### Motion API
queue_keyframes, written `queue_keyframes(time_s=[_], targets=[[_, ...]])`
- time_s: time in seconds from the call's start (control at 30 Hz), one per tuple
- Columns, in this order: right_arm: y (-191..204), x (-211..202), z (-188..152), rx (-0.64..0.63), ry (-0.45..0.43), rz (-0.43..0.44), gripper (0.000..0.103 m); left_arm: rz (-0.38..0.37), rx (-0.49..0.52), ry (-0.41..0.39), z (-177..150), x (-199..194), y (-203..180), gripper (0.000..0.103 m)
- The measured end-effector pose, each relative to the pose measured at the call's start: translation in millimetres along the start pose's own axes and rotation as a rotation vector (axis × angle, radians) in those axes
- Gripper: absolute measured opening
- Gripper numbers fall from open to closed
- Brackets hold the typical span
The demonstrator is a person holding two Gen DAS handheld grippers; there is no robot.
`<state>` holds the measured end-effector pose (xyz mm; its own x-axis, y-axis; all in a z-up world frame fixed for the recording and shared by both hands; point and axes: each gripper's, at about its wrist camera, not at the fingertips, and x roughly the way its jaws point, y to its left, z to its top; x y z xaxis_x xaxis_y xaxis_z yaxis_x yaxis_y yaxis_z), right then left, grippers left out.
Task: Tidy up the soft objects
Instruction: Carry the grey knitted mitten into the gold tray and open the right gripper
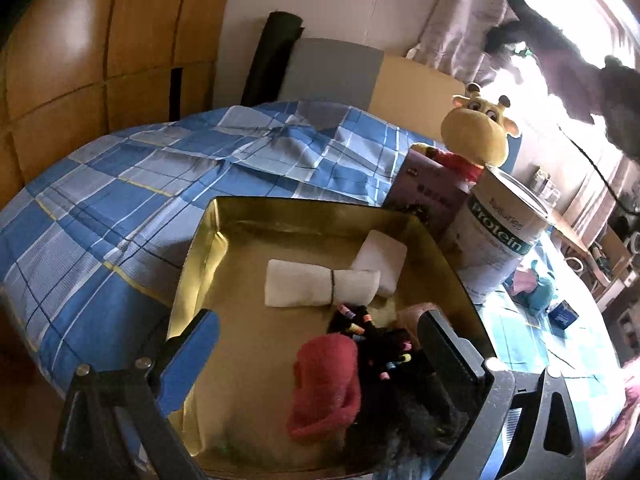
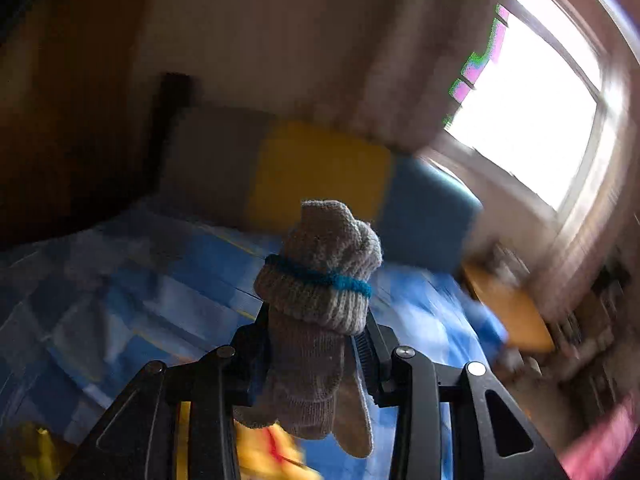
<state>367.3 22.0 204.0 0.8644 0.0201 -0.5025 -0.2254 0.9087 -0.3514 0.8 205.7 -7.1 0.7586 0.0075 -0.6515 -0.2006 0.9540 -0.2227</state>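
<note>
A gold tray point(image 1: 208, 240) lies on the bed. In it are a white rolled cloth point(image 1: 312, 288) tied with a band, a white folded pad point(image 1: 380, 260), a red knit piece point(image 1: 324, 384) and a black bundle with coloured beads point(image 1: 380, 344). My left gripper point(image 1: 320, 320) hovers over the tray's near end, open, with nothing between its fingers. My right gripper point(image 2: 316, 320) is shut on a grey knit sock bundle point(image 2: 320, 240) bound by a blue band, held high above the bed. The right wrist view is blurred by motion.
A blue plaid bedsheet point(image 1: 120, 200) covers the bed. Right of the tray stand a purple box point(image 1: 428, 188), a giraffe plush point(image 1: 480, 128) and a protein can point(image 1: 504, 224). A teal soft item point(image 1: 540, 284) and a small blue box point(image 1: 562, 316) lie further right. A bright window point(image 2: 540, 112) is behind.
</note>
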Motion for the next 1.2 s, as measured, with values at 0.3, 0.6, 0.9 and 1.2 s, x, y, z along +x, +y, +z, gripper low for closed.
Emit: queue_keyframes(time_s=[0.3,0.6,0.9,1.2], targets=[[178,-28,-61,-0.312,0.096,0.506,0.038,0.068,-0.050,-0.040,3,-15,26,0.100],[275,-26,-200,-0.313,0.392,0.753,0.037,0.171,-0.121,-0.070,2,-34,64,0.102],[298,-42,-253,-0.200,0.435,0.845,0.041,0.265,-0.174,-0.068,-7,-43,90,0.103],[282,-60,-262,-0.105,0.453,0.868,0.053,0.270,-0.163,-0.062,-12,-48,83,0.103]])
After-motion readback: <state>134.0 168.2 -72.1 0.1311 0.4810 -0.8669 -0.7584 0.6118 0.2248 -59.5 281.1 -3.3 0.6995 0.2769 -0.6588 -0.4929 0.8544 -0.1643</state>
